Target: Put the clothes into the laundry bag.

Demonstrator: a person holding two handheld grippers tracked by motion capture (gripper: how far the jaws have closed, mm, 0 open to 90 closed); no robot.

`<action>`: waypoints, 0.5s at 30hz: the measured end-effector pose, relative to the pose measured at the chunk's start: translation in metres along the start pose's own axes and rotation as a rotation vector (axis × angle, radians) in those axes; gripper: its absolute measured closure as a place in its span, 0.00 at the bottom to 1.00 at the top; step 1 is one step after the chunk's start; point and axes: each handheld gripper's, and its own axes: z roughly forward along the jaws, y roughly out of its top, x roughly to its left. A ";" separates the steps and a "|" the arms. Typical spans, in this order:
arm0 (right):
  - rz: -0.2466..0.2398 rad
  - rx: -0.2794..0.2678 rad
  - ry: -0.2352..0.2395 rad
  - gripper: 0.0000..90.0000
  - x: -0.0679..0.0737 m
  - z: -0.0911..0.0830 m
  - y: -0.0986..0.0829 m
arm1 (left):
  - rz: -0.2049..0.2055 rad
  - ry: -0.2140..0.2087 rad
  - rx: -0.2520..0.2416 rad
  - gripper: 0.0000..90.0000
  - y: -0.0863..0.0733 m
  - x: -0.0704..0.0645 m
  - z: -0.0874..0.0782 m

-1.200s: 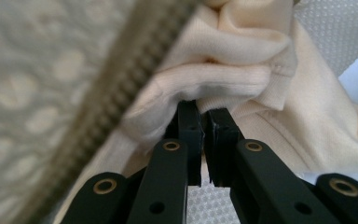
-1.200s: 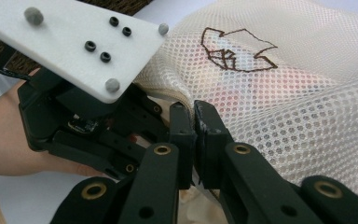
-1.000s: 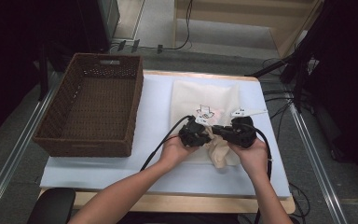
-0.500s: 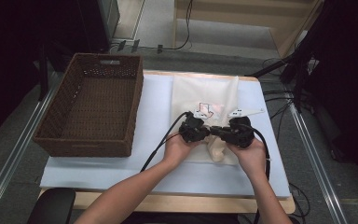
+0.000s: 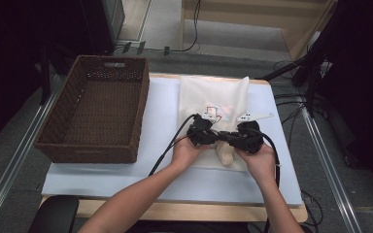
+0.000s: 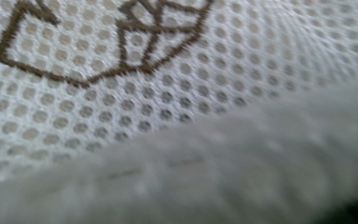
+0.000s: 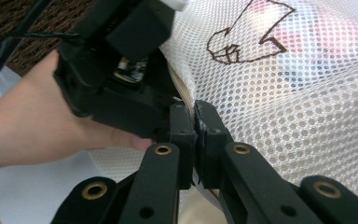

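Note:
A white mesh bag [image 5: 213,97] with a brown stitched outline lies on the pale table [image 5: 165,126]. Both hands hold their grippers side by side at its near edge. The right gripper [image 7: 196,116] has its jaws pressed together on a fold of the mesh bag [image 7: 307,116]; from above, the right gripper [image 5: 240,138] sits just right of the left gripper [image 5: 206,133]. The left gripper's black body [image 7: 121,70] sits tight against the same edge, its jaws hidden. Up close, the left gripper view has the mesh bag [image 6: 168,93] and a blurred fold.
An empty brown wicker basket [image 5: 138,116] stands on the left part of the table. A black cable [image 5: 167,150] trails from the left gripper toward the table's front edge. Floor cables and dark stands lie off to the right.
The two grippers have drawn closer together at the bag's near edge. The bag has bunched narrower, and its far right corner now stands up.

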 end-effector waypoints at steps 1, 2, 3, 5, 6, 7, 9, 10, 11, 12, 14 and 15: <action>0.000 0.000 0.000 0.99 -0.001 0.000 0.000 | 0.000 0.000 0.000 0.78 0.000 0.000 0.000; 0.003 -0.005 0.001 0.99 -0.001 0.000 0.000 | 0.000 -0.026 0.018 0.77 0.000 0.001 -0.005; 0.005 -0.004 0.001 0.99 -0.002 0.000 -0.001 | 0.000 -0.026 0.018 0.74 0.000 0.001 -0.005; 0.008 -0.004 0.000 0.99 -0.002 0.000 -0.001 | -0.013 -0.056 0.030 0.68 0.000 0.001 -0.011; 0.008 -0.004 0.000 0.99 -0.002 0.000 -0.001 | -0.010 -0.070 0.025 0.68 -0.001 0.001 -0.014; 0.007 -0.005 -0.001 0.99 -0.002 0.000 -0.001 | -0.008 -0.077 0.021 0.66 -0.002 0.000 -0.016; 0.009 -0.006 -0.002 0.99 -0.002 0.000 0.000 | 0.005 -0.085 0.023 0.62 -0.003 -0.002 -0.022; 0.014 -0.010 -0.002 0.99 -0.003 -0.001 0.000 | 0.032 -0.081 0.029 0.60 -0.004 -0.004 -0.027; 0.014 -0.011 -0.002 0.99 -0.003 -0.002 0.000 | 0.047 -0.078 0.026 0.58 -0.004 -0.005 -0.030; 0.014 -0.011 -0.002 0.99 -0.003 -0.002 0.000 | 0.047 -0.078 0.026 0.57 -0.004 -0.005 -0.030; 0.013 -0.014 -0.004 0.99 -0.004 -0.002 -0.001 | 0.056 -0.101 0.012 0.55 -0.005 -0.008 -0.040; 0.015 -0.016 -0.005 0.99 -0.004 -0.002 -0.001 | 0.057 -0.114 0.010 0.55 -0.006 -0.009 -0.043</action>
